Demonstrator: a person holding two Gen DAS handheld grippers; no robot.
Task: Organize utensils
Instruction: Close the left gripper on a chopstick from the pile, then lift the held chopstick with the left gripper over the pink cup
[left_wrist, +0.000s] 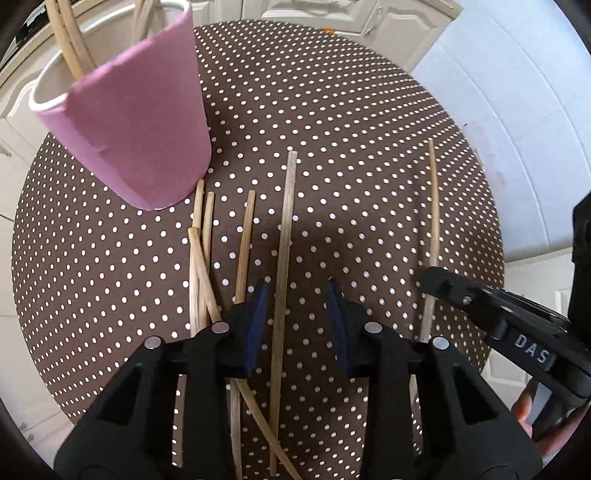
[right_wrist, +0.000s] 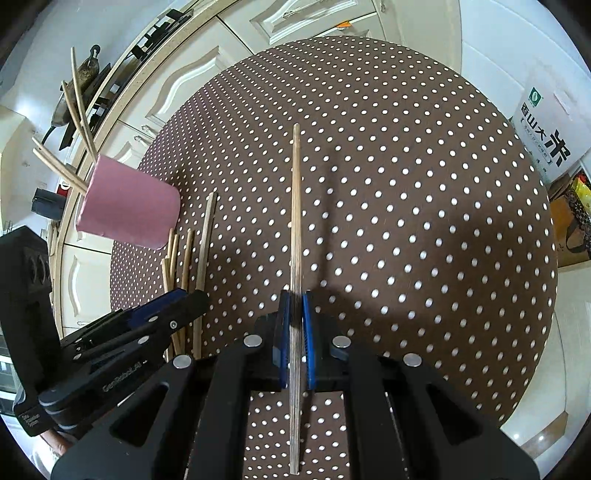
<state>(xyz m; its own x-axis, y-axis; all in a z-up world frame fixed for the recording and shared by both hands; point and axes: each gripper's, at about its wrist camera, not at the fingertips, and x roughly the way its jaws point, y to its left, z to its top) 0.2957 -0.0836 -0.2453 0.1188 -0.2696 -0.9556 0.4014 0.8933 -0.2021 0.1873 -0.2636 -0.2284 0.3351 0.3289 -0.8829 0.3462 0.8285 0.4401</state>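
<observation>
Left wrist view: round table (left_wrist: 369, 110) under a brown polka-dot cloth. A pink cup (left_wrist: 140, 129) with a white inner wall stands at upper left — pale chopsticks (left_wrist: 68, 40) lean inside it, rising past the rim. Loose chopsticks (left_wrist: 201, 266) lie just beside the cup's base, some crossing. One darker chopstick (left_wrist: 283, 266) lies lengthwise between the parted blue pads of the left gripper (left_wrist: 297, 295), which is open and touches nothing. The right gripper (left_wrist: 491, 314) enters from the right, over a single pale chopstick (left_wrist: 433, 229) that lies apart.

Right wrist view: the right gripper (right_wrist: 295, 317) is closed on that single chopstick (right_wrist: 295, 206), its blue pads pressed to either side — the stick points straight ahead above the cloth. The pink cup (right_wrist: 129, 203) sits at left with four or so chopsticks (right_wrist: 79, 107) fanning out of it. The loose bundle (right_wrist: 186, 266) lies beside it, the left gripper (right_wrist: 166, 310) over its near ends.
</observation>
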